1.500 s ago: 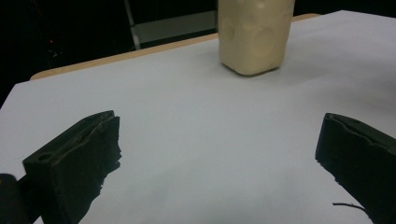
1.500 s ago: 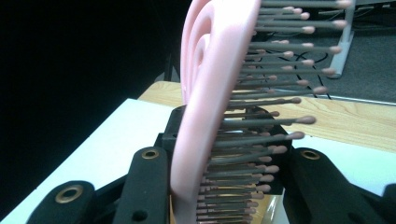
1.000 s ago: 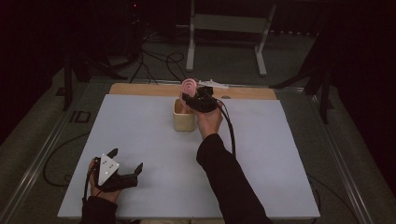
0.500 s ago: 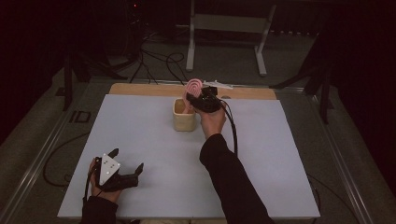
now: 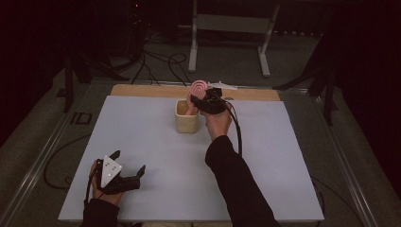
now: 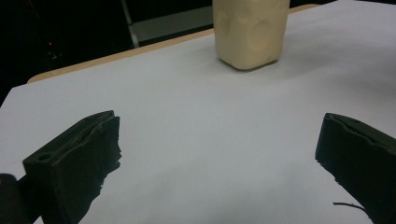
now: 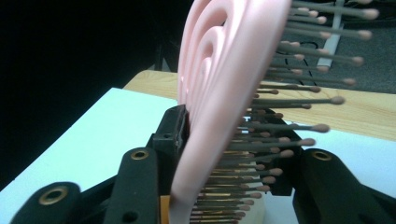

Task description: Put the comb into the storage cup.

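Left gripper (image 5: 126,176): rests at the near-left of the surface (image 5: 142,142), held in the person's left hand (image 5: 101,189); a grey three-cornered plate sits on top of it.
Left fingers (image 6: 77,158): spread wide with nothing between them — in the left gripper view only bare pale surface lies in the gap.
Surface: pale blue-white sheet over a wooden board whose edge (image 5: 142,90) shows along the far side.
Cup (image 5: 187,116): cream-coloured, square-sided, upright at the far middle of the surface, well apart from the left gripper; in the left gripper view it (image 6: 250,32) stands ahead of the fingers.
Hairbrush (image 5: 197,90): pink, standing up out of the cup with its head above the rim; in the right gripper view its ridged back (image 7: 219,84) faces left and its tipped bristles (image 7: 299,102) point right.
Right gripper (image 5: 201,101): at the cup's right side, just above the rim, borne by the right hand (image 5: 218,124) with a dark sleeve (image 5: 236,189) behind it.
Right fingers (image 7: 173,130): have just been opening a little — the brush is between them; the left one lies against the brush's back, and whether the right one presses through the bristles cannot be told.
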`<control>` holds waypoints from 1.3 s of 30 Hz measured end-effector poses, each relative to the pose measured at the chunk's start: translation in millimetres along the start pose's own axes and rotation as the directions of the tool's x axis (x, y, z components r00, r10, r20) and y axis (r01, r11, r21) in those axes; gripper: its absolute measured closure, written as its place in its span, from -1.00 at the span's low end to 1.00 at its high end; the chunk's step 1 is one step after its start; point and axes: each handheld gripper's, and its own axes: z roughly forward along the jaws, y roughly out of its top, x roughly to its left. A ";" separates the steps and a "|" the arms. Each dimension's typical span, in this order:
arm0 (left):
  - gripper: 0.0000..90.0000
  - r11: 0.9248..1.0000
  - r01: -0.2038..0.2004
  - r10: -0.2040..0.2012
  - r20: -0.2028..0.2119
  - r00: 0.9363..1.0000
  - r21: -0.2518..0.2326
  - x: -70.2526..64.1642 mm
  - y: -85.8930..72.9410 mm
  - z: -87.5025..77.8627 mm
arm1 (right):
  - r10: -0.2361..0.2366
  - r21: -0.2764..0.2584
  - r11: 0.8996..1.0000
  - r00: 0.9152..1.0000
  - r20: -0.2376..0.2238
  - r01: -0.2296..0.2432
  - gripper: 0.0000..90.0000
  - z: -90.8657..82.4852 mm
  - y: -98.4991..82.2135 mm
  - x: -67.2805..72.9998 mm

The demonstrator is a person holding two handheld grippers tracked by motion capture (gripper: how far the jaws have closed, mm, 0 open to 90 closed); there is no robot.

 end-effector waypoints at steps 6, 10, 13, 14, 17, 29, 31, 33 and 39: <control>-1.00 1.000 -0.005 0.005 0.001 1.000 0.004 -0.2 -0.1 0.2 | -0.024 0.019 1.000 1.000 -0.007 0.025 0.11 -2.2 0.5 -3.3; -1.00 1.000 -0.005 0.005 0.001 1.000 0.005 -0.4 -0.2 0.5 | -0.053 0.033 0.998 0.998 -0.014 0.054 0.05 -3.7 0.9 -4.2; -1.00 1.000 -0.006 0.006 0.000 1.000 0.006 -0.6 -0.3 0.7 | -0.063 0.041 0.997 0.998 -0.022 0.064 -0.01 -5.0 0.4 -5.6; -1.00 1.000 -0.005 0.005 0.000 1.000 0.005 -0.6 -0.3 0.7 | -0.067 0.040 0.997 0.998 -0.018 0.068 -0.05 -5.5 0.2 -6.1; -1.00 1.000 -0.006 0.006 -0.001 1.000 0.006 -0.5 -0.3 0.6 | -0.075 0.046 0.996 0.997 -0.023 0.076 -0.11 -6.9 -0.1 -6.8; -1.00 1.000 -0.006 0.006 -0.006 1.000 0.007 -1.0 -0.6 1.0 | -0.145 0.066 0.987 0.989 -0.036 0.147 -0.45 -16.8 -0.2 -8.8; -1.00 1.000 -0.006 0.006 -0.007 1.000 0.005 -0.9 -0.7 0.9 | -0.158 0.068 0.985 0.987 -0.029 0.160 -0.52 -19.0 -1.1 -10.4; -1.00 1.000 -0.005 0.005 -0.007 1.000 0.007 -0.8 -0.8 1.0 | -0.163 0.071 0.984 0.986 -0.027 0.165 -0.57 -20.7 -1.7 -11.4; -1.00 1.000 -0.006 0.006 -0.008 1.000 0.007 -1.2 -0.9 1.1 | -0.180 0.074 0.981 0.983 -0.024 0.181 -0.68 -27.0 -3.1 -14.9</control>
